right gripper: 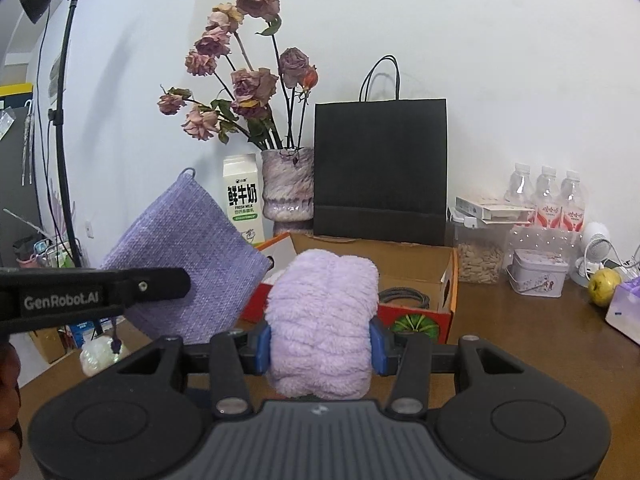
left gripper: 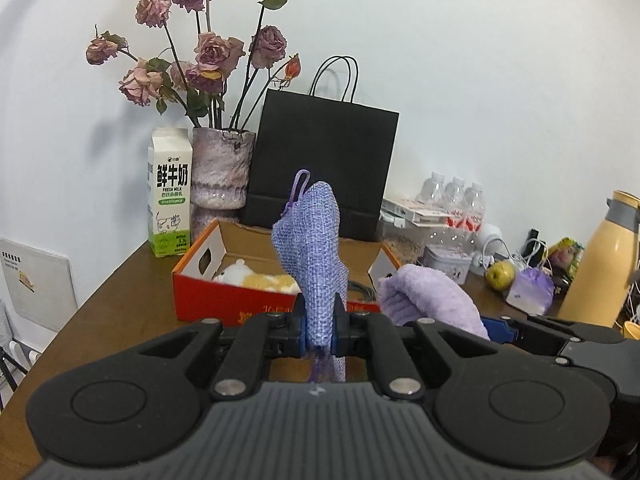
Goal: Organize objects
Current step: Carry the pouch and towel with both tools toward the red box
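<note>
Your left gripper (left gripper: 320,330) was clamped on the woven purple pouch (left gripper: 316,248), lifted above the near wall of the red cardboard box (left gripper: 224,300); your right gripper (right gripper: 322,346) squeezed the fluffy lilac towel (right gripper: 322,320), held in front of that box on the brown table (left gripper: 120,300).

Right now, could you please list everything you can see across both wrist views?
woven pouch: 1, purple, in left gripper
fluffy towel: 1, lilac, in right gripper
cardboard box: 1, orange-red, table centre, open
plush toy: 1, white and tan, inside box
paper bag: 1, black, behind box
vase of dried roses: 1, mauve, left of bag
milk carton: 1, white-green, beside vase
water bottles: 3, clear, right rear
apple: 1, yellow-green, right
flask: 1, yellow, far right
left gripper: black, shut
right gripper: black, shut
</note>
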{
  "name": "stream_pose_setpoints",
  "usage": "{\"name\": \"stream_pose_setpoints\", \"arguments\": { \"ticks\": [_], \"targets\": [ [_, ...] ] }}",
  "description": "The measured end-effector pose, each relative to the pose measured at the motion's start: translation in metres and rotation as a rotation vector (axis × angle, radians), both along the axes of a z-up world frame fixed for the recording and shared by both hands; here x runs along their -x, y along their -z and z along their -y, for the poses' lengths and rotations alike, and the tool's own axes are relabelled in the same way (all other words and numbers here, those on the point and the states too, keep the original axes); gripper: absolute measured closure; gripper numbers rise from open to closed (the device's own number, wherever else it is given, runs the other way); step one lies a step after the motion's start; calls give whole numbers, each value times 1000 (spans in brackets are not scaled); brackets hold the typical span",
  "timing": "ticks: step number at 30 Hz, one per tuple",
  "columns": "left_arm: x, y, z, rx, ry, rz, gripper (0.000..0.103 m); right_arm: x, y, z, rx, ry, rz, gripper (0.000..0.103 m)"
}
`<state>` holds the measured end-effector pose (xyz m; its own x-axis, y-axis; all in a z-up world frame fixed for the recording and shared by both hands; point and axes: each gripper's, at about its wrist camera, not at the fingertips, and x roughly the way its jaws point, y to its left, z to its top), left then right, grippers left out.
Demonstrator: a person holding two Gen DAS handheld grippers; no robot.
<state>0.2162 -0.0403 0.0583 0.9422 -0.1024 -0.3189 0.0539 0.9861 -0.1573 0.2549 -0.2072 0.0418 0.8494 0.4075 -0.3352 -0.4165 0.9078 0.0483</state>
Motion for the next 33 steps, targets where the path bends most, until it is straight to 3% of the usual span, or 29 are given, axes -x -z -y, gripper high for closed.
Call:
{"name": "stream_pose_setpoints", "arguments": {
  "ticks": [33],
  "targets": [
    [-142, -6, 4, 35, -61, 0, 92, -132, -1, -12, -19, 18, 15, 58]
  ]
}}
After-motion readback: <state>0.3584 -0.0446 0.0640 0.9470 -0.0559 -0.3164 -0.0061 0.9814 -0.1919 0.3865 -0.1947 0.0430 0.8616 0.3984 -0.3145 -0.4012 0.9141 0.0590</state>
